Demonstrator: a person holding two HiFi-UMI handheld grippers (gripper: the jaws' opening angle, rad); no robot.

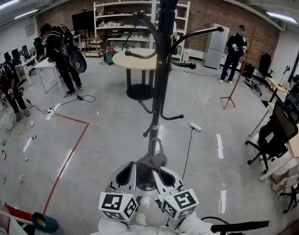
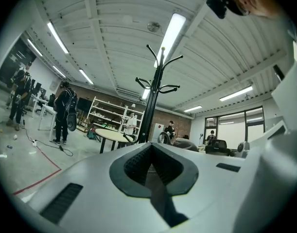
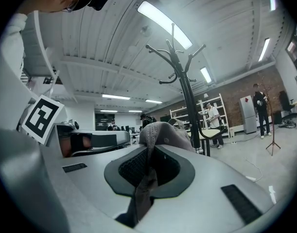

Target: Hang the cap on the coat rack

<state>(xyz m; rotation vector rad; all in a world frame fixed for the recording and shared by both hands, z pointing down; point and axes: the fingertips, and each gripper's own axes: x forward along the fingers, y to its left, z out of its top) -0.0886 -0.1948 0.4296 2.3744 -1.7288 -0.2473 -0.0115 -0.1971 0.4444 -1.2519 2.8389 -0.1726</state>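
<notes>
Cap: grey, soft, held up between the two grippers just in front of the coat rack and low against its pole; not on any hook yet.
Left gripper: jaws drawn together on a thin dark edge of the fabric, as its own view shows.
Right gripper: jaws clamped on a fold of grey cloth, with the crown bulging up past them in the right gripper view.
Nearest hook: a short curved arm low on the pole, just beyond the crown; the long arms branch off much higher.
Risk, slipping: both grips sit on thin cloth near the edge, so a tug from either side could pull the fabric out and drop it to the floor.
Risk, stretching: if the two hands drift apart, the crown would flatten and leave no opening for a hook to enter.
Risk, missing: the hook tip is small and partly hidden behind the crown in the head view (the person is aiming half blind), so the cloth may slide past instead of catching.
Risk, knocking: a push against the slim pole might rock the whole stand; I judge a gentle approach from below the tip safer.
Risk, early release: letting go before the cloth has settled over the hook would let it fall.
</notes>
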